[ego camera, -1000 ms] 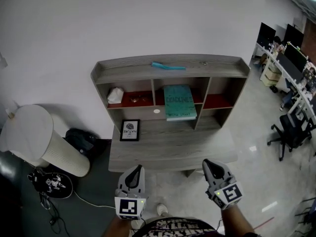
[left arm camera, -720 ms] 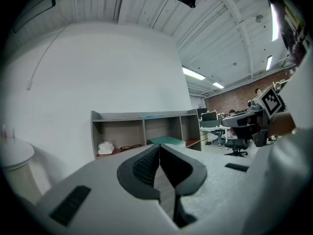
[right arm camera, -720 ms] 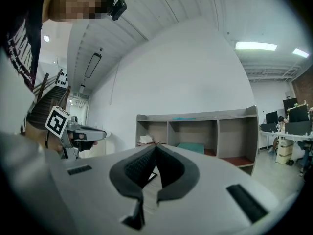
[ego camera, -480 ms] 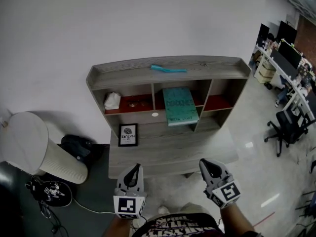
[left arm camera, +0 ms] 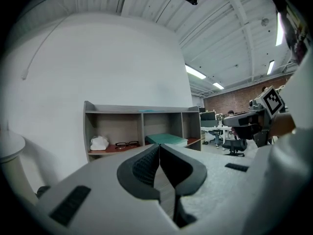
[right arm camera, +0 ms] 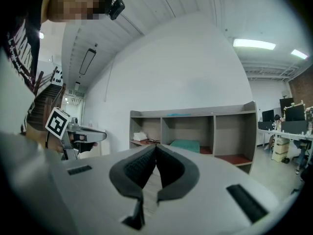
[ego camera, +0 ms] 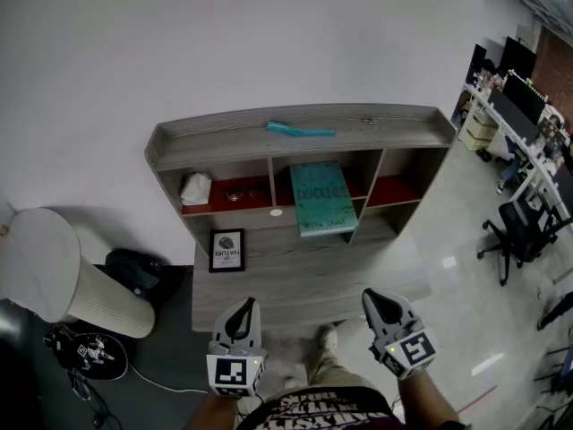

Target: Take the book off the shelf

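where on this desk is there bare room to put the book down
Bare: the desktop in front of the teal book, right of the framed picture; also the right compartment. Crowded: the left compartment, with a white cloth and glasses.

text | framed picture (ego camera: 226, 250): "NATURE" | book (ego camera: 323, 198): cover print too blurred to read

One shelf (ego camera: 215, 138) with three compartments is counted. One teal book (ego camera: 322, 200), one pair of glasses (left arm camera: 128, 144), one white bundle (ego camera: 195, 187) and one framed picture (ego camera: 226, 250) are seen. Two grippers are counted, the left gripper (ego camera: 244, 305) and the right gripper (ego camera: 375, 297).
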A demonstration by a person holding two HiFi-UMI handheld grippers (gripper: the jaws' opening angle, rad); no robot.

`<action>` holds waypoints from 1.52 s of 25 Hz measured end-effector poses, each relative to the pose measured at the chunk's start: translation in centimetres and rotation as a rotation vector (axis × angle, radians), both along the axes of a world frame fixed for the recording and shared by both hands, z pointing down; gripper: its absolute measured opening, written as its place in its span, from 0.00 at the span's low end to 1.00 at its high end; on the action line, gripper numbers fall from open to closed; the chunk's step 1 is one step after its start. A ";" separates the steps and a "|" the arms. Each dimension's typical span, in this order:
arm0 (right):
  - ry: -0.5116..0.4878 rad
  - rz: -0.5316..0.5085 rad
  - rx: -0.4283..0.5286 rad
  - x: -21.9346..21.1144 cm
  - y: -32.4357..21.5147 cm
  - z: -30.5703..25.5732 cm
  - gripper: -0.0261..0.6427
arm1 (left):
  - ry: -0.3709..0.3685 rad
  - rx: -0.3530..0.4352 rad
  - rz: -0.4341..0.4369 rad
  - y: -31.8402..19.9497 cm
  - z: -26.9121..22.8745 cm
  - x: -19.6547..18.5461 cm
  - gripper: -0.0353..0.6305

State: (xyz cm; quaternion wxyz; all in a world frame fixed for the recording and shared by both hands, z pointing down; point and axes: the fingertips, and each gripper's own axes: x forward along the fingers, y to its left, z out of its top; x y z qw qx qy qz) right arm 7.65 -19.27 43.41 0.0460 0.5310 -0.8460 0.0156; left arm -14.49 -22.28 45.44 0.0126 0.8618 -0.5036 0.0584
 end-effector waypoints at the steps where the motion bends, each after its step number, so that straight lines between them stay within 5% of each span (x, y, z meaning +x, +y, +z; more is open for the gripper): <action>1: -0.001 -0.002 0.001 0.2 -0.5 0.0 0.05 | -0.006 -0.003 0.002 -0.4 0.2 0.2 0.06; 19: -0.023 -0.026 -0.028 5.3 -12.8 1.3 0.05 | -0.014 -0.049 -0.006 -11.8 1.1 4.9 0.06; 25: -0.036 -0.018 -0.173 6.6 -16.4 4.0 0.05 | -0.012 -0.058 0.011 -14.7 1.7 7.0 0.06; 29: -0.136 -0.028 -0.237 7.7 -18.9 4.8 0.05 | -0.011 -0.061 0.030 -16.4 1.7 8.9 0.06; 38: -0.366 -0.183 -0.478 7.7 -23.5 7.7 0.49 | -0.034 -0.089 0.068 -19.5 2.5 12.5 0.06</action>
